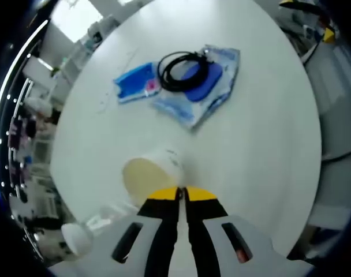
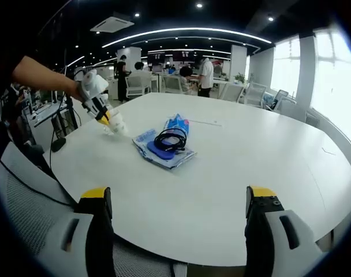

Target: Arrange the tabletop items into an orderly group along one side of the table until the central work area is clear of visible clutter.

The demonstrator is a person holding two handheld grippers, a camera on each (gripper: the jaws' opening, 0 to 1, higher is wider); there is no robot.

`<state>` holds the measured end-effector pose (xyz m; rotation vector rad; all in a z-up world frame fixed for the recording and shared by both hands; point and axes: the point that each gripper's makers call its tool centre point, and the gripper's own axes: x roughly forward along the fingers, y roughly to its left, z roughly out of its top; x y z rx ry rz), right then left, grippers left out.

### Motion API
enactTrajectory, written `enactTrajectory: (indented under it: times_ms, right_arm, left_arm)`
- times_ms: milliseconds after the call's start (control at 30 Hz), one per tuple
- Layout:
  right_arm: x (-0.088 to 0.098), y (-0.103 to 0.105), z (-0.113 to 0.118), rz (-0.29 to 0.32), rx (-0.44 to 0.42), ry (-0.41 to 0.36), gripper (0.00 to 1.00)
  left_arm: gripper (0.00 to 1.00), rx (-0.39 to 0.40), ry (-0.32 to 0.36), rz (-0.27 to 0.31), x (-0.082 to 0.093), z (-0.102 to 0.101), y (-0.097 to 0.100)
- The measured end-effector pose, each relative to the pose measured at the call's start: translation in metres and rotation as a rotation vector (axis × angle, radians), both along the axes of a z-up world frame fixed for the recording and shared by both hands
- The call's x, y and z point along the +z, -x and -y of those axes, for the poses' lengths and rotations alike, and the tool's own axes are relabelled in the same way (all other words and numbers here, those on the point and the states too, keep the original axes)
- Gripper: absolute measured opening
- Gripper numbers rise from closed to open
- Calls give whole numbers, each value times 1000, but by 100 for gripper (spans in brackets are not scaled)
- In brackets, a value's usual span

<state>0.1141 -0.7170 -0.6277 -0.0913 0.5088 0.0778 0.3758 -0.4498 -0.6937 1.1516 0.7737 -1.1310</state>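
Left gripper point(image 1: 182, 195), jaws clenched on the rim of a tipped white cup point(image 1: 151, 173), near one edge of the round white table point(image 1: 268, 115). A black cable point(image 1: 183, 70) coils on blue packets point(image 1: 190, 86) toward the table's middle. Right gripper point(image 2: 178, 202), jaws released and wide apart, hovers at the near table edge.

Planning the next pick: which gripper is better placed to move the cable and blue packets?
Right. Its gripper is open and facing the black cable on the blue packets; the left gripper is shut on the cup.
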Motion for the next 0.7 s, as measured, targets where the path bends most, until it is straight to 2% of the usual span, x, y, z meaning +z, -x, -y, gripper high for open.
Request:
enactTrajectory:
  times_ms: [300,700]
  right_arm:
    - [-3,0,1,-11,-1,5,95]
    - [-6,-3,3,-19,-5,11,93]
  left_arm:
    - [4,-21,2,0,0,8,-1]
    - [3,-30,23,24,2,9,-13]
